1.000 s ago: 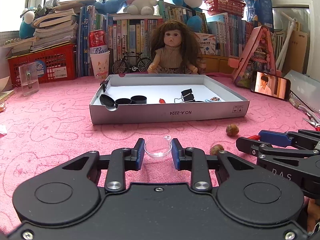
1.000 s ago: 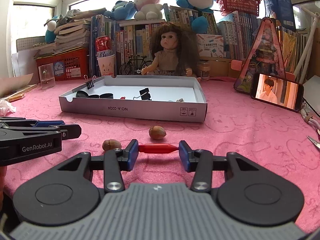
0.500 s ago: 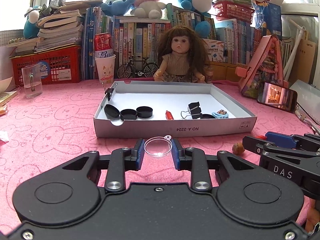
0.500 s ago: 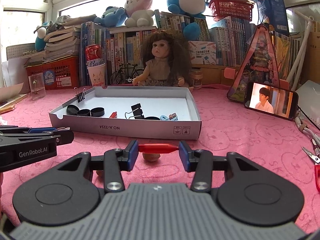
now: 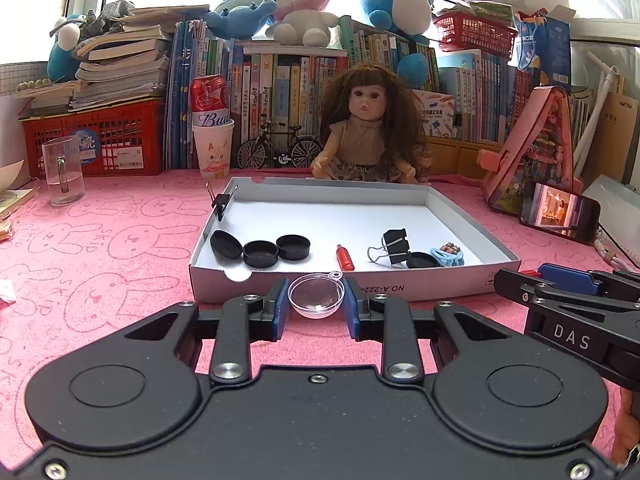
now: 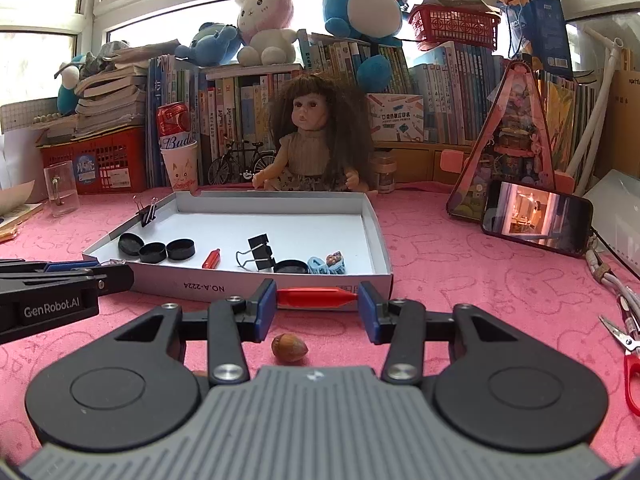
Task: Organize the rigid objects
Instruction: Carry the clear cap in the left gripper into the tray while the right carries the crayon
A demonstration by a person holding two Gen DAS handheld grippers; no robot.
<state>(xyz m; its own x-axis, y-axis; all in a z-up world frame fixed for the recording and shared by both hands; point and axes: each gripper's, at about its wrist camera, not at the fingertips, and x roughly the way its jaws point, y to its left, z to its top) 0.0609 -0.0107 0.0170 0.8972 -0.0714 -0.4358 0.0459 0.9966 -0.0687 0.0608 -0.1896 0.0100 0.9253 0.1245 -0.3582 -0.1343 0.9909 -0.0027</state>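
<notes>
My left gripper (image 5: 316, 300) is shut on a clear plastic half-sphere (image 5: 316, 295), held just above the pink cloth in front of the near wall of the white box lid (image 5: 400, 289). My right gripper (image 6: 317, 298) is shut on a red pointed stick (image 6: 316, 297), gripped end to end, also before the box lid (image 6: 248, 290). Inside the lid lie black caps (image 5: 260, 253), a small red piece (image 5: 345, 257), a black binder clip (image 5: 394, 245) and a blue trinket (image 5: 447, 257). A hazelnut (image 6: 289, 347) rests on the cloth under the right gripper.
A doll (image 5: 366, 132) sits behind the lid, with books and plush toys beyond it. A phone (image 6: 536, 218) leans at the right, scissors (image 6: 626, 344) lie at the far right, and a glass mug (image 5: 64, 172) stands at the left. Another clip (image 5: 220, 202) grips the lid's left wall.
Both grippers have risen and come nearer to the box lid, each still holding its object. The hazelnut has slid down under the right gripper's fingers in its view.
</notes>
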